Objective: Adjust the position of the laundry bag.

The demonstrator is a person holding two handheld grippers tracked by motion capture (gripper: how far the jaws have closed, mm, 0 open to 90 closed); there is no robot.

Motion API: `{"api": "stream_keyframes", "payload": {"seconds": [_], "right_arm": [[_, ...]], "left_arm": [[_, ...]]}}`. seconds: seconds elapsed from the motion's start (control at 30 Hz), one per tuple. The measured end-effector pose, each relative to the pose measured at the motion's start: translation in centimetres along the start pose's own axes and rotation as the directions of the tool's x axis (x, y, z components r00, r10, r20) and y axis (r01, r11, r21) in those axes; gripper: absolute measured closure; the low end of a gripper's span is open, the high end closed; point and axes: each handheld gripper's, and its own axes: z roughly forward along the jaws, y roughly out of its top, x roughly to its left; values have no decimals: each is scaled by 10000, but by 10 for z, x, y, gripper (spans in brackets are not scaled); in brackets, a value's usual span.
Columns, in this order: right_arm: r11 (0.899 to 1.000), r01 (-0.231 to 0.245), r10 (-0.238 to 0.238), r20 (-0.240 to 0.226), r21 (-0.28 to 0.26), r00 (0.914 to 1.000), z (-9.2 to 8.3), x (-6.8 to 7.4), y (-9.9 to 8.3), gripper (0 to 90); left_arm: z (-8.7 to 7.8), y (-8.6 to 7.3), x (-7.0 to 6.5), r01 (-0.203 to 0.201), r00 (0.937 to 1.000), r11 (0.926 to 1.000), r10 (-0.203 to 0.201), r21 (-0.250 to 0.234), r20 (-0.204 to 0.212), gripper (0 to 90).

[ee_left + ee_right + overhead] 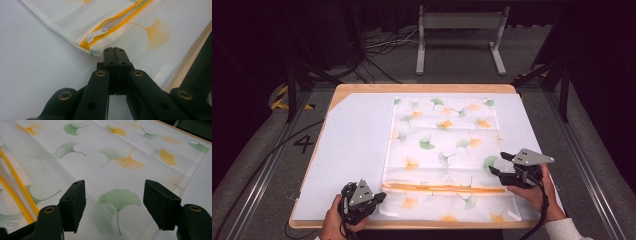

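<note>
White mesh bag (446,150) with green and orange ginkgo leaves is lying flat on a white sheet (352,155) over the wooden counter (422,88), orange zipper (444,188) running across near the person's edge. Left claw (381,197) is clenched tight right at the bag's near left corner, just short of the white zipper pull (96,35); can't tell if it's pinching any fabric. Right claw (498,163) is released, jaws spread over the bag's right side above a green leaf (120,199).
</note>
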Motion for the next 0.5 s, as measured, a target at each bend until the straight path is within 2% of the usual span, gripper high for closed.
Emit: {"api": "stream_keyframes", "payload": {"seconds": [0.07,0.1,0.13,0.17,0.2,0.33,0.37,0.43,0.5], "right_arm": [[9999,-99,95,-367,-99,9993,2,5,6,383],[9999,-99,95,-367,-99,9993,2,5,6,383],[10000,-24,20,-460,-75,9989,3,8,9,389],[9998,207,-211,-590,-84,9980,6,14,14,441],[9998,207,-211,-590,-84,9980,6,14,14,441],[9975,704,-694,-857,84,9939,11,26,20,513],[9972,742,-730,-888,101,9934,12,27,20,520],[9969,749,-732,-632,257,9953,13,27,18,520],[9983,533,-522,-463,225,9976,11,22,15,515]], "left_arm": [[-1,0,-1,-90,9999,9999,89,-46,-61,893],[-1,0,-1,-90,9999,9999,89,-46,-61,893],[-1,0,-1,-80,10000,9999,80,-75,-53,893],[-1,1,-1,-139,9998,9998,138,-111,-107,893],[-1,1,-1,-139,9998,9998,138,-111,-107,893],[-2,1,0,-177,9998,9998,176,-134,-102,893],[-2,1,0,-166,9998,9998,165,-136,-100,893],[-3,0,1,-147,9998,9998,144,-149,-149,893],[-3,0,2,-145,9998,9998,143,-158,-134,893]]}}
